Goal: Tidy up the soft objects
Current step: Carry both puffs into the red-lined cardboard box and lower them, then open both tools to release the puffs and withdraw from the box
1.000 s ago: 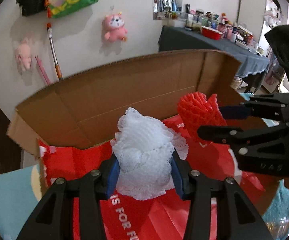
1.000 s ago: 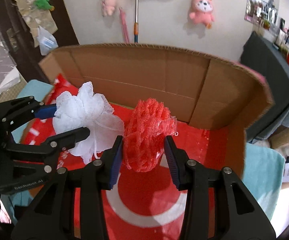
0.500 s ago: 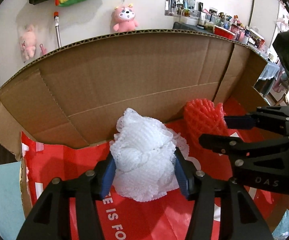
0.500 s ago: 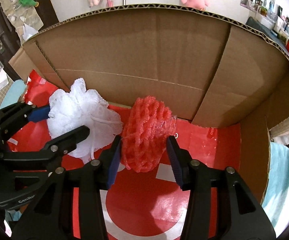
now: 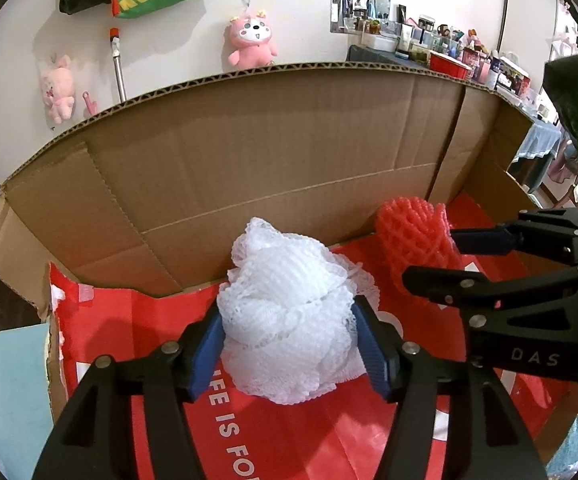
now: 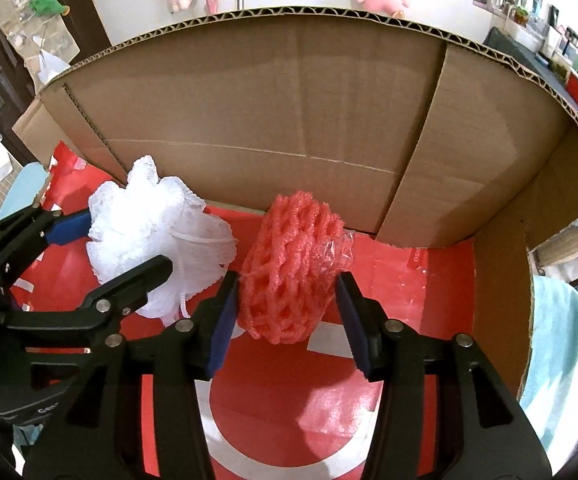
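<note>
Two claws are at the release step inside the cardboard box (image 6: pixel 329 128): the left claw (image 5: pixel 289 340) is opening around the white mesh pouf (image 5: pixel 289 316), the right claw (image 6: pixel 289 312) around the red foam net (image 6: pixel 289 272), both on the red liner (image 6: pixel 281 408); next, judged, lift clear.

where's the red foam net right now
The red foam net sits low in the cardboard box near its back wall, between the opening jaws of the right gripper, just right of the white mesh pouf at the left gripper.
</note>
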### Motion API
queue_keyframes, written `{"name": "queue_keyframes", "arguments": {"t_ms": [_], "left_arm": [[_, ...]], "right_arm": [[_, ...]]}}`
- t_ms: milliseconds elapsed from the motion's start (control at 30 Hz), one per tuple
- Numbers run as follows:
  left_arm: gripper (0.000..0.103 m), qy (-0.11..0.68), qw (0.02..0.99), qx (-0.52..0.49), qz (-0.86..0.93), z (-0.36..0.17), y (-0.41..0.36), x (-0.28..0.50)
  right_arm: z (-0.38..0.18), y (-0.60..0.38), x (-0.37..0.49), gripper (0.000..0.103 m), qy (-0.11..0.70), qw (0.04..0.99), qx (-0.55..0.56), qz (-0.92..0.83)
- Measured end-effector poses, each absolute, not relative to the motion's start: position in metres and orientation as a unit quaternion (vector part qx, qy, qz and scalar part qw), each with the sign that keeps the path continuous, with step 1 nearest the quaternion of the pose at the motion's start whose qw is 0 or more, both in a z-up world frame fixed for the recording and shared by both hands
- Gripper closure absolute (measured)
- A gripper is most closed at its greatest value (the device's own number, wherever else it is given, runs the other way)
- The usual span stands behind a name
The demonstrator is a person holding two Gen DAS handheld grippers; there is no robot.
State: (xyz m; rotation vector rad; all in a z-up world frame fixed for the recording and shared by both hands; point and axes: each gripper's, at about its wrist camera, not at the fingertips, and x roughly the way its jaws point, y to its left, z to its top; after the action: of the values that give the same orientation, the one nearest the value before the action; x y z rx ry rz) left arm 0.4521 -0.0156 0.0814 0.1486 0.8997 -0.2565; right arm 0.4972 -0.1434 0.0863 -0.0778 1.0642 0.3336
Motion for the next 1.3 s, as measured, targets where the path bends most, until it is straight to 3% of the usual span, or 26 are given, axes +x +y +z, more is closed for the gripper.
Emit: {"name": "queue_keyframes", "arguments": {"t_ms": [200, 333, 567, 700, 800, 900, 1033, 1300], "left_arm": [[0.032, 0.428, 0.893, 0.071, -0.120, 0.086, -0.014, 0.448], [0.025, 0.419, 0.897, 0.071, -0.117, 0.093, -0.012, 0.445], [0.016, 0.401, 0.908, 0.063, -0.104, 0.111, -0.001, 0.434], [0.010, 0.383, 0.917, 0.053, -0.098, 0.132, 0.005, 0.418], [0.004, 0.365, 0.925, 0.046, -0.092, 0.153, 0.009, 0.398], [0.000, 0.342, 0.934, 0.033, -0.092, 0.174, 0.014, 0.372], [0.000, 0.310, 0.946, 0.020, -0.091, 0.204, 0.018, 0.331], [0.000, 0.238, 0.966, 0.025, -0.098, 0.239, 0.014, 0.239]], "right_arm": [[0.088, -0.143, 0.495, 0.051, 0.506, 0.849, -0.041, 0.146], [0.090, -0.147, 0.494, 0.042, 0.505, 0.851, -0.040, 0.139], [0.101, -0.150, 0.486, 0.042, 0.499, 0.856, -0.035, 0.127], [0.117, -0.152, 0.472, 0.042, 0.488, 0.864, -0.036, 0.122], [0.139, -0.157, 0.452, 0.032, 0.469, 0.875, -0.031, 0.118], [0.163, -0.162, 0.425, 0.030, 0.442, 0.889, -0.029, 0.116], [0.196, -0.166, 0.387, 0.021, 0.403, 0.908, -0.033, 0.114], [0.240, -0.177, 0.300, 0.018, 0.328, 0.937, -0.030, 0.118]]}}
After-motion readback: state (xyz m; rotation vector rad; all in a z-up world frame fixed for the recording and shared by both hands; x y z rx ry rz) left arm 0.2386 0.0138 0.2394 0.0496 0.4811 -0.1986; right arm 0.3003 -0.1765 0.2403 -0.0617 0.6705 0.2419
